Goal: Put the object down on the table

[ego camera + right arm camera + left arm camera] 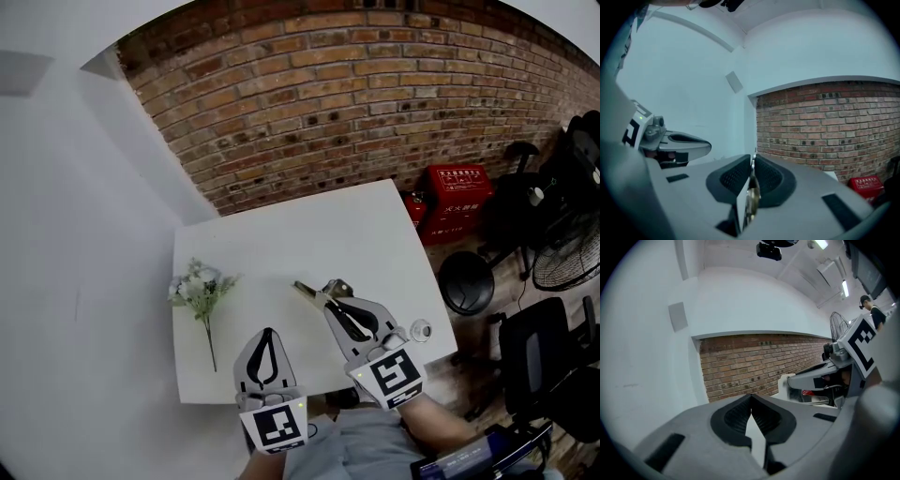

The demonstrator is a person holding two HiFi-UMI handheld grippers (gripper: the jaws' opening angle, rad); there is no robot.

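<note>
Two grippers are pointing away from the person over the near half of the white table (281, 234), side by side: the left gripper (267, 332) is sitting with its jaws closed tip to tip on nothing, while the right gripper (328, 298) is pinching a thin metal object (307, 289) over the tabletop, its end sticking out toward a bunch of flowers (199, 289). Most of that object is lying buried between the pads, so its kind is hard to make out, and the marker cubes are hiding both hands
</note>
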